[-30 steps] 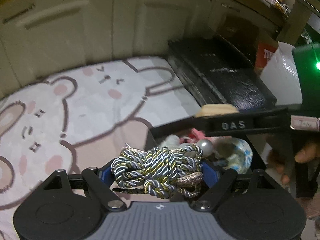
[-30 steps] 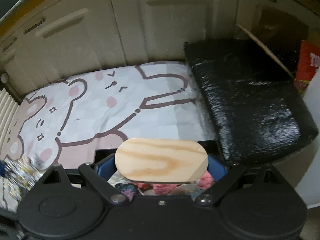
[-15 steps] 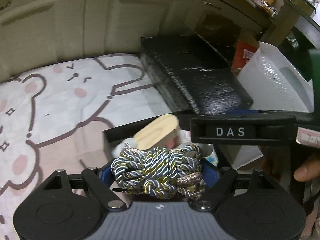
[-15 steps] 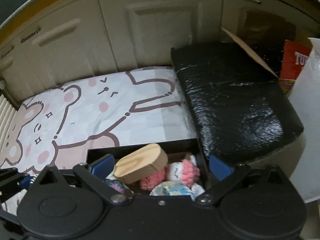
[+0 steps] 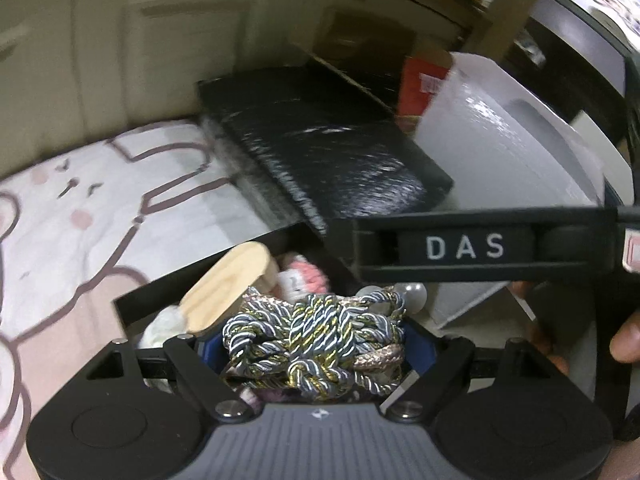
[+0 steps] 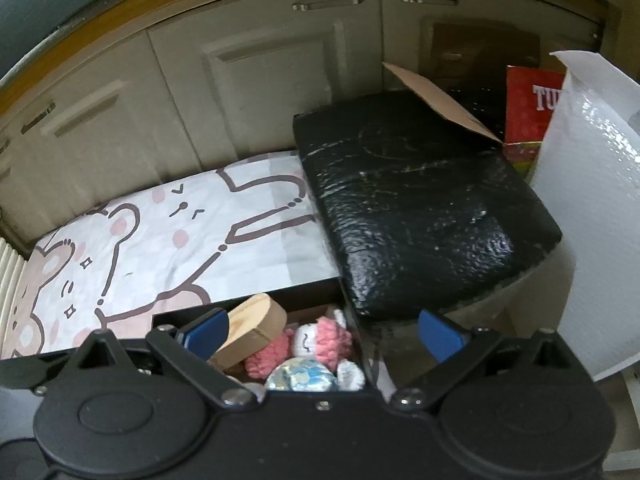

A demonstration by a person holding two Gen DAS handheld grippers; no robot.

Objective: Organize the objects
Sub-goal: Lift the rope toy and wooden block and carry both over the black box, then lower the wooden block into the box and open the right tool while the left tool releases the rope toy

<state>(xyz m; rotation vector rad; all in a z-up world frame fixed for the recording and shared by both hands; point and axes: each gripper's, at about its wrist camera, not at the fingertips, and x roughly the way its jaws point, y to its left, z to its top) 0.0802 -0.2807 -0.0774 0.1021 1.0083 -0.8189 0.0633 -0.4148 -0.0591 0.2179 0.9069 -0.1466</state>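
Observation:
My left gripper [image 5: 316,354] is shut on a knotted bundle of grey, gold and pink rope [image 5: 312,344] and holds it just above an open black box [image 5: 208,268]. The box holds an oval wooden block [image 5: 228,284], a pink crocheted doll [image 5: 308,276] and other small items. In the right wrist view my right gripper [image 6: 324,330] is open and empty above the same black box [image 6: 308,288], with the wooden block [image 6: 252,328], the pink doll [image 6: 316,340] and a blue-white wrapped ball [image 6: 300,376] below it. The right gripper body marked DAS [image 5: 464,246] crosses the left wrist view.
The box sits on a bear-print mat [image 6: 160,240] on the floor before beige cabinets [image 6: 260,72]. A black wrapped package [image 6: 420,208] lies right of the box. A white bubble-wrap roll [image 6: 592,200] and a red carton [image 6: 528,108] stand at the right.
My right gripper has opened and let the wooden block drop into the box, then pulled back. My left gripper has moved right, over the box, still holding the rope.

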